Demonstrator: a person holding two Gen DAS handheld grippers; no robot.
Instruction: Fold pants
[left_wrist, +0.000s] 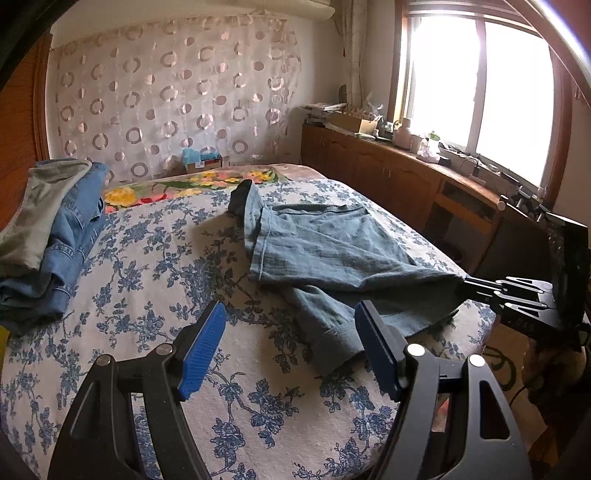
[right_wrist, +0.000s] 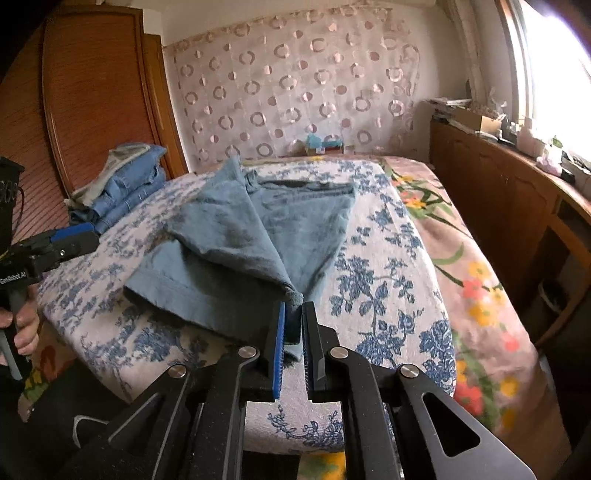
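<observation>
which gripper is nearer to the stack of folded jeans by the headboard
Left. The left gripper hovers open over the bedspread, just right of the stack of folded jeans; the right gripper clamps the pants, farther right.

place: home bedroom | signs: bed (left_wrist: 155, 258) with floral cover, wooden wardrobe (right_wrist: 92, 92), curtained window (left_wrist: 480, 85)

Both the left gripper (left_wrist: 291, 343) and the right gripper (right_wrist: 293, 332) are showing black angular linkage arms, round silver pivot screws and ribbed blue pads (left_wrist: 203, 350). White "GenRobot.AI" lettering is showing on the left gripper's black body.
</observation>
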